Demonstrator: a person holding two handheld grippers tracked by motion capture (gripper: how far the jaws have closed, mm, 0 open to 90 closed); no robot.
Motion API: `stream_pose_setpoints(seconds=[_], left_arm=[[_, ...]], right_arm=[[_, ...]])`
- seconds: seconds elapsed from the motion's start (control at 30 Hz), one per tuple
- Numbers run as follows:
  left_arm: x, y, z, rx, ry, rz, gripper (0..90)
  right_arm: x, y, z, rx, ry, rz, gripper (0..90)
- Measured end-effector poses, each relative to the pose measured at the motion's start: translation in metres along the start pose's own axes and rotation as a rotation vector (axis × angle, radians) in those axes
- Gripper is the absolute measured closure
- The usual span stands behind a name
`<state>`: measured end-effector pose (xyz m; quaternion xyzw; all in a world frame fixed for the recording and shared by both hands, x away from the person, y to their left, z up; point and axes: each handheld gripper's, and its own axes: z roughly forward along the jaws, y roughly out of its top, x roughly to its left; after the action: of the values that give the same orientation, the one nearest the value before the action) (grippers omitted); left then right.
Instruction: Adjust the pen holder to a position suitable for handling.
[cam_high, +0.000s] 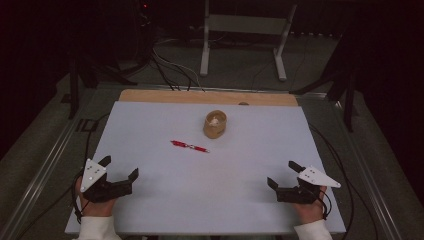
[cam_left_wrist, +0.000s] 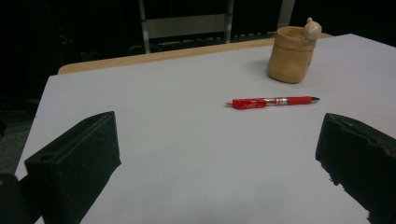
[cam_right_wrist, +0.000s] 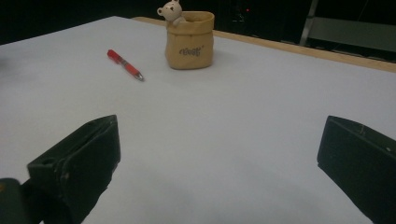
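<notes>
A red pen lies flat near the middle of the pale blue table top. Just behind it stands a tan bag-shaped holder with a small bear figure on its rim. My left gripper rests at the near left, jaws wide apart and empty. At the near right sits my right gripper, also open with nothing between its jaws. Both are well short of the pen.
A wooden strip runs along the table's far edge. Beyond it stands a grey metal frame on the floor, with cables trailing to the left. Dark surroundings ring the table.
</notes>
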<state>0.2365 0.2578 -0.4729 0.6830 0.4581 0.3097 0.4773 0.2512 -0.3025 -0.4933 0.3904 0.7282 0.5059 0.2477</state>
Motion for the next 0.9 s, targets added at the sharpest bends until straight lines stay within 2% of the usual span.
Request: stream_pose_setpoints(seconds=[0.27, 0.4, 0.7, 0.9], left_arm=[[-0.001, -0.001, 0.001, 0.005, -0.001, 0.005, 0.4], [-0.001, -0.002, 0.002, 0.005, 0.002, 0.006, 0.4], [-0.002, -0.001, 0.003, 0.027, -0.029, 0.015, 0.4], [-0.002, -0.001, 0.004, 0.040, -0.047, 0.022, 0.5]], right_arm=[[0.000, 0.000, 0.000, 0.000, -0.002, 0.005, 0.0], [-0.001, 0.001, 0.001, -0.009, 0.007, 0.032, 0.0], [-0.001, 0.004, 0.003, -0.013, 0.007, 0.041, 0.0], [0.000, 0.013, 0.006, -0.005, 0.010, 0.023, 0.0]])
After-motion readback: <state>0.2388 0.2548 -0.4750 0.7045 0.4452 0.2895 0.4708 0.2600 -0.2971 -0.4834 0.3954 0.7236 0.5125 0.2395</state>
